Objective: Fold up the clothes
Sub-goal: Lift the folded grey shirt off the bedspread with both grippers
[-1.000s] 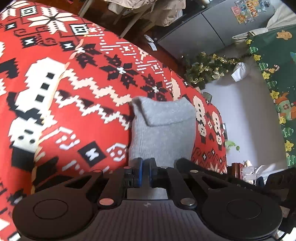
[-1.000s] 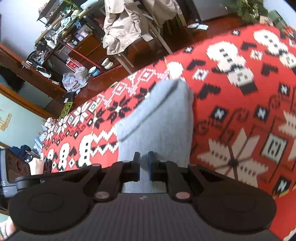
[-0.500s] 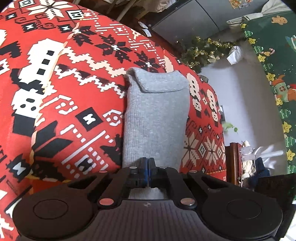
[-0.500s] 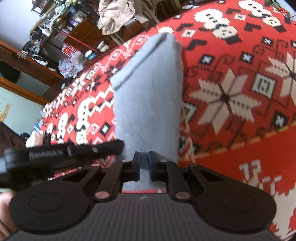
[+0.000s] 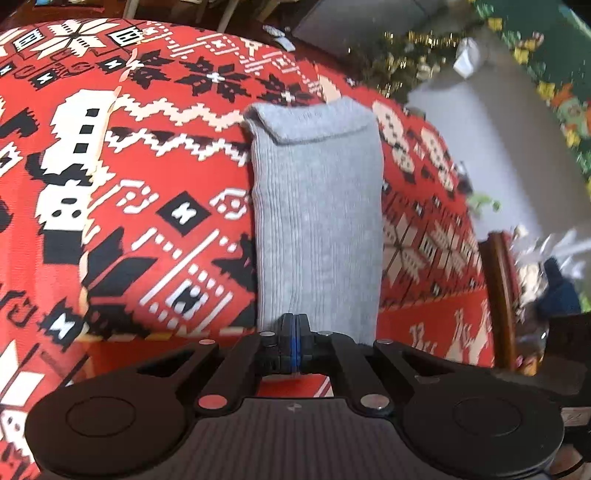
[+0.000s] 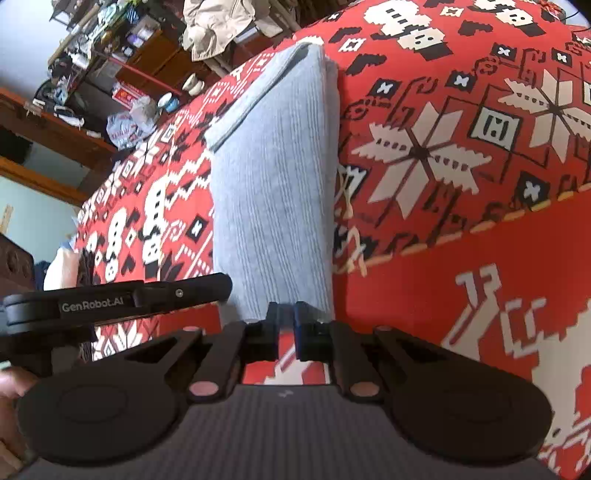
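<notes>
A grey ribbed garment (image 5: 317,206), folded into a long narrow strip, lies on the red patterned tablecloth (image 5: 147,192). Its far end carries a small turned-over flap. The near end reaches the table's front edge. My left gripper (image 5: 294,332) is shut on the left part of that near edge. My right gripper (image 6: 285,321) pinches the same garment (image 6: 273,177) at its near right corner, with its fingers almost together. In the right wrist view the left gripper (image 6: 221,286) comes in from the left beside the cloth.
The tablecloth's front drop (image 6: 424,295) hangs just below both grippers. Beyond the table stand a chair with a beige coat (image 6: 218,26), cluttered wooden shelves (image 6: 74,122) and a tinsel-hung plant (image 5: 413,55). A wooden chair back (image 5: 498,295) stands at the right.
Both grippers have drawn back toward the table's front edge with the grey garment, which now lies stretched out long. Its near end has reached the edge.
</notes>
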The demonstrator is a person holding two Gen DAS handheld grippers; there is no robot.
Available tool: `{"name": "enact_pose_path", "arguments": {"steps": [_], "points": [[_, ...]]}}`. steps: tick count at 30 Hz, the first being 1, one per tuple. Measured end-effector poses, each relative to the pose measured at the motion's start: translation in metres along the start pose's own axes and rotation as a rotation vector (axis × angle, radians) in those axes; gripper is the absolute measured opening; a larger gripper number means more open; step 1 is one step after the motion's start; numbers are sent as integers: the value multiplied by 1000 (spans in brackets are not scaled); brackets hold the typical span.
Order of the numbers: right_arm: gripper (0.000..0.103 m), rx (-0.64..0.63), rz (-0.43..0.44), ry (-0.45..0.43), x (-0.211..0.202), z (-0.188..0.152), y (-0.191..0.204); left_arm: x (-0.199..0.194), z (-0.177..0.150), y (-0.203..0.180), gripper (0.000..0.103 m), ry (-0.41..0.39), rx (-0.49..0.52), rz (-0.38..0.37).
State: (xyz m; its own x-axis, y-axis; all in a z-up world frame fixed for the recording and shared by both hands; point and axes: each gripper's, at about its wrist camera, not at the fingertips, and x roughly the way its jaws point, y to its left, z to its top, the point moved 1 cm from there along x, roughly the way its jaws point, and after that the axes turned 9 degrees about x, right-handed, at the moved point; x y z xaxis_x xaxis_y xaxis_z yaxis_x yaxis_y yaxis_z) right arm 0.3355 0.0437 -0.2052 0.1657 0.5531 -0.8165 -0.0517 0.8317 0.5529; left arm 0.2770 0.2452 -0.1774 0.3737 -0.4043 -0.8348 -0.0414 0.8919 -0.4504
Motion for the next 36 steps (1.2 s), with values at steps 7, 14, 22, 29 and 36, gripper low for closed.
{"name": "enact_pose_path", "arguments": {"steps": [7,14,22,29,36], "points": [[18,11,-37,-118,-34,11,1,-14,3,8,6,-6,-73,18],[26,91,-47,-238,-28,60,-4,-16,42,11,27,-96,-145,44],[26,212,-6,-259,4,95,-17,3,78,15,32,-120,-163,97],[26,251,29,-210,28,108,-25,17,80,21,34,-103,-186,115],[23,232,0,-191,40,112,-22,24,79,24,38,-104,-212,104]]}}
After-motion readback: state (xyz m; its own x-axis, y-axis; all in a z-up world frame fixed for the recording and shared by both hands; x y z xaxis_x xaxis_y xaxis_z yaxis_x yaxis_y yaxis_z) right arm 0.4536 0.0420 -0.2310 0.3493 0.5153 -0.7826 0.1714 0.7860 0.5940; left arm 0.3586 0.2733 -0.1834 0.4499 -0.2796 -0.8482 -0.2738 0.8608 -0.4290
